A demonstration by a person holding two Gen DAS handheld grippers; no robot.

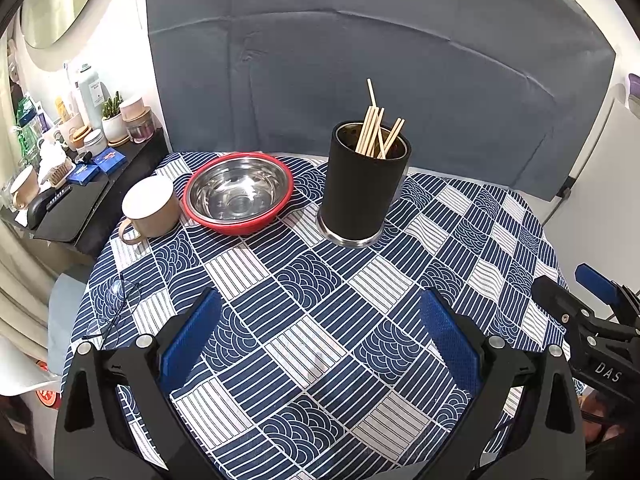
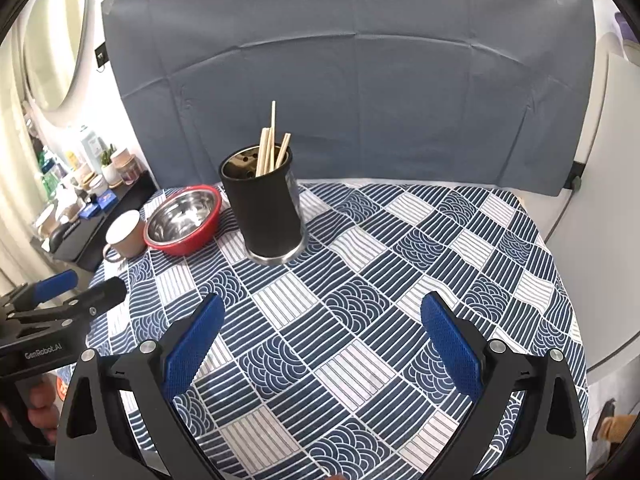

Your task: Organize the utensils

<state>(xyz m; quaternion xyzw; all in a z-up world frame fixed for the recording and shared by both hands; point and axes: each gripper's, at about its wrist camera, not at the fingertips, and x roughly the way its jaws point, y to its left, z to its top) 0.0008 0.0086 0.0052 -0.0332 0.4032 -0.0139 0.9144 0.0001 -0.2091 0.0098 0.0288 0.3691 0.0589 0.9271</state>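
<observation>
One table (image 1: 460, 216) in a blue-and-white patterned cloth carries three containers. One black holder (image 1: 366, 190) stands upright near the middle, with a bundle of wooden chopsticks (image 1: 376, 132) in it, too overlapped to count. Left of it sits one empty steel bowl (image 1: 240, 192), then one mug (image 1: 150, 206). Two grippers, left gripper (image 1: 320, 312) and right gripper (image 2: 320, 314), hang with fingers spread wide, holding nothing.
</observation>
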